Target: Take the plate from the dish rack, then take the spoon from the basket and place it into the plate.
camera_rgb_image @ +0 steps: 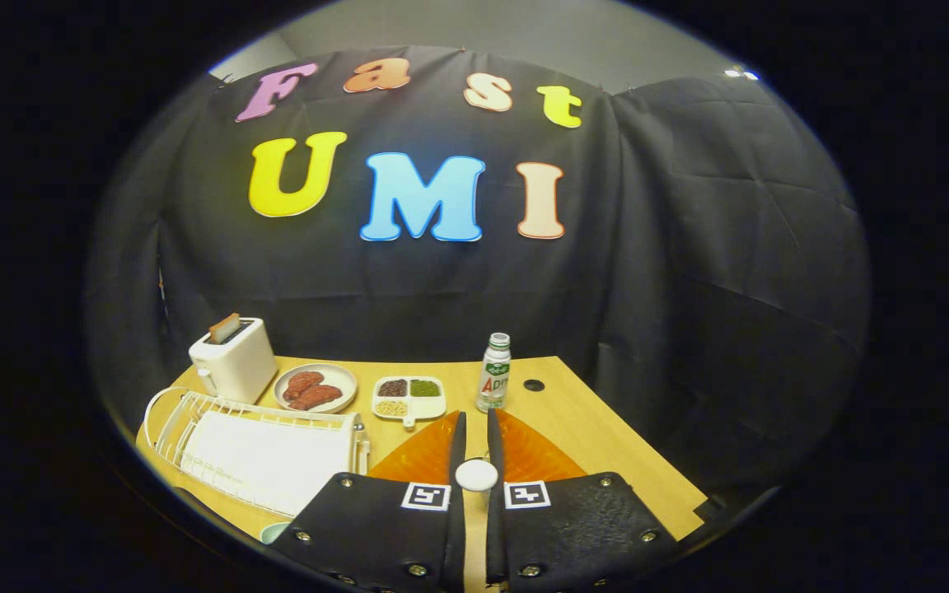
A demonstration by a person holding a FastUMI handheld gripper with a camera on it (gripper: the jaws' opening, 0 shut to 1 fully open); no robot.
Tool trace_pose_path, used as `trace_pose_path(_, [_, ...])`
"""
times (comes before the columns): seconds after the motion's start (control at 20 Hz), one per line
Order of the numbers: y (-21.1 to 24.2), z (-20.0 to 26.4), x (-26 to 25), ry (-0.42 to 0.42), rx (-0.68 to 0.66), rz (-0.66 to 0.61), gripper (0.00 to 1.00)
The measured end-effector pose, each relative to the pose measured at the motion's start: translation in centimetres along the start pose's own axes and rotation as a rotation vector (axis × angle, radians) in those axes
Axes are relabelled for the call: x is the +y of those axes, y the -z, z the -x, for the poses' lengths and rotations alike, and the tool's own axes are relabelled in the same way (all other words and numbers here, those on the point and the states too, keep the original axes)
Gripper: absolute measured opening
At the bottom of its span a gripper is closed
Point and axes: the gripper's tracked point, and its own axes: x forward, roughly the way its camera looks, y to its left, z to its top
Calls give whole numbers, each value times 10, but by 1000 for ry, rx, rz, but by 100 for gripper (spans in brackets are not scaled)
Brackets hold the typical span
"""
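Note:
The orange plate [524, 451] lies flat on the wooden table [598, 428], right under and around my fingers. My gripper [475, 422] hangs over the plate with its fingers drawn close together. A white rounded piece, seemingly one end of the spoon [476, 475], is pinched between them; the rest of the spoon is hidden. The white wire dish rack [256, 449] stands to the left of the plate and holds nothing that I can see.
Beyond the plate stand a small bottle [494, 372], a white divided dish of beans [409, 397], a plate of meat [315, 387] and a white toaster [233, 358]. A pale green rim [273, 532] peeks out beside the left finger. The table's edge runs close on the right.

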Motion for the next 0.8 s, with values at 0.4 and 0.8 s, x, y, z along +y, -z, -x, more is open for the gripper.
trace_pose_path(0.4, [34,59,118,-250,36,66,10])
trace_pose_path(0.8, [96,103,179,-397,126,94,10])
